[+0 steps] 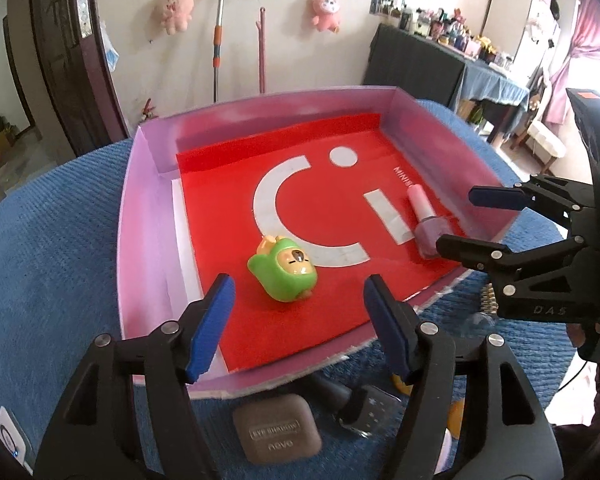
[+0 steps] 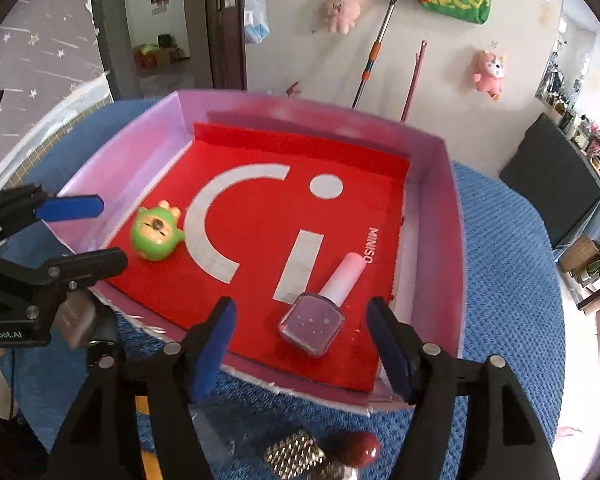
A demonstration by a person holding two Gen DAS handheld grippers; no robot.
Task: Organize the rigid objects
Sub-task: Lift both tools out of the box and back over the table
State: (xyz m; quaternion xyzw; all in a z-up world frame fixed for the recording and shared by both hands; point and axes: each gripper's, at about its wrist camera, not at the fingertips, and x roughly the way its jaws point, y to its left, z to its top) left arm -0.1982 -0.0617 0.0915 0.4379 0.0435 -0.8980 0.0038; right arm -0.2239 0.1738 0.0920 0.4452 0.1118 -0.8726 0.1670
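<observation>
A shallow pink box (image 1: 148, 216) is seen on the blue-covered table (image 1: 52, 248), its floor lined with a red sheet (image 1: 228, 208) printed with a white smiling logo. Inside it, two things are already laid out. The green toy figure (image 1: 283, 270) is found near the front of the red sheet, tipped on its side, and it is framed just ahead of the left gripper (image 1: 296, 324). That gripper's jaws are spread wide and nothing is held between them. Over on the other side of the box, the nail polish bottle (image 2: 320, 312) is lying flat on the sheet close to the box's right wall, its pink cap pointed away toward the far wall. The right gripper (image 2: 300, 352) is poised just in front of it, jaws parted and empty, with the bottle's square base seen between the blue pads (image 2: 216, 348) but not touched by them.

Outside the box, on the table in front of its near wall, a grey eyeshadow case (image 1: 278, 430) is spotted, with a dark bottle (image 1: 364, 408) just beside it. In the right wrist view a gold textured item (image 2: 294, 456) and a red ball (image 2: 358, 448) are seen close together on the blue cover. Pink plush toys (image 1: 172, 8) are hung on the wall behind.
</observation>
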